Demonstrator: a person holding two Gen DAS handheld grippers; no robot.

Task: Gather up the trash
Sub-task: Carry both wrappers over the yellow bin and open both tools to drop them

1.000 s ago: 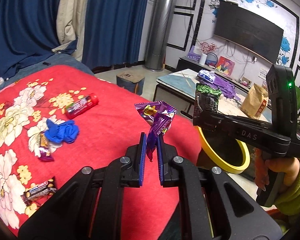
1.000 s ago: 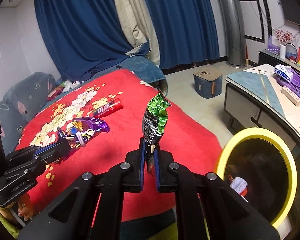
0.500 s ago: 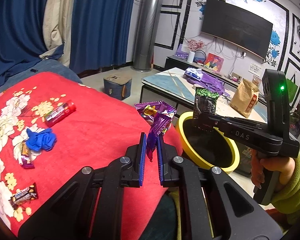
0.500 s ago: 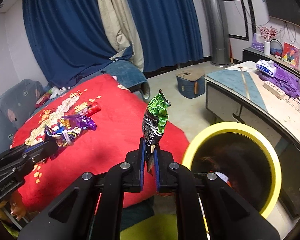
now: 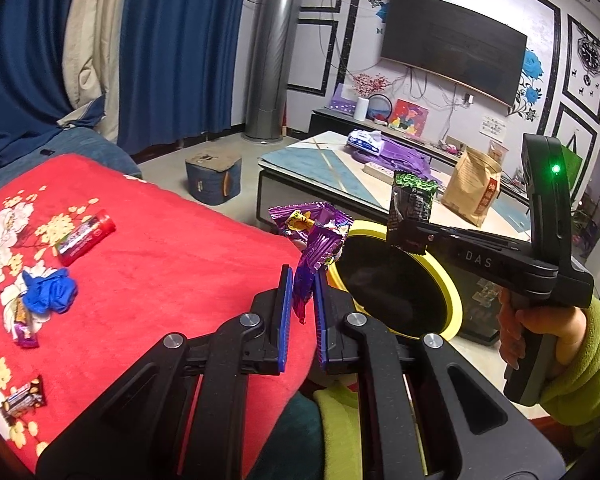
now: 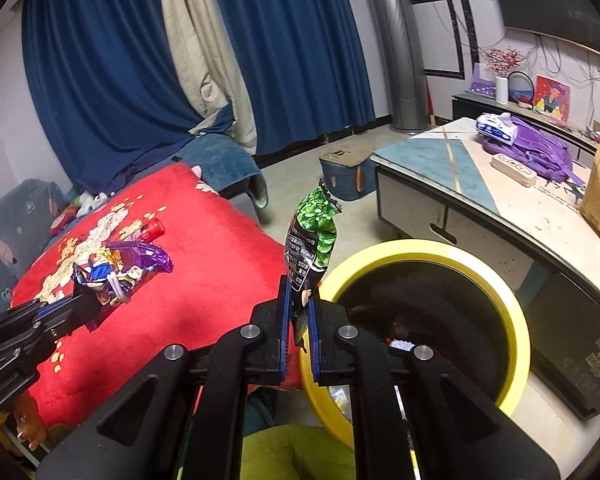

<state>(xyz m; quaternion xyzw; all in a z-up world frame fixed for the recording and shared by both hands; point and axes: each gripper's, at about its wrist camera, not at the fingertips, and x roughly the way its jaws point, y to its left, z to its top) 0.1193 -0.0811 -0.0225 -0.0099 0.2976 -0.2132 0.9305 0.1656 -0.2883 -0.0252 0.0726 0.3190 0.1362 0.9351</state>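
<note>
We see our left gripper (image 5: 300, 300) pressed together on a crumpled purple snack wrapper (image 5: 314, 236), which stands up from between the blue pads. Our right gripper (image 6: 298, 312) is likewise clamped on a green-and-black snack bag (image 6: 312, 240), held upright. The yellow-rimmed trash bin (image 6: 512, 312) sits on the floor between the red floral blanket (image 5: 172, 264) and the low table (image 6: 452, 172); the green bag hangs at the bin's near rim, and the purple wrapper at the blanket's edge just beside the bin. On the blanket lie a red tube wrapper (image 5: 85, 233), a blue glove (image 5: 49, 292) and two small candy wrappers. Compared with a second ago, both grippers have swung toward the bin, which now fills more of each view, and both grips are unchanged.
</note>
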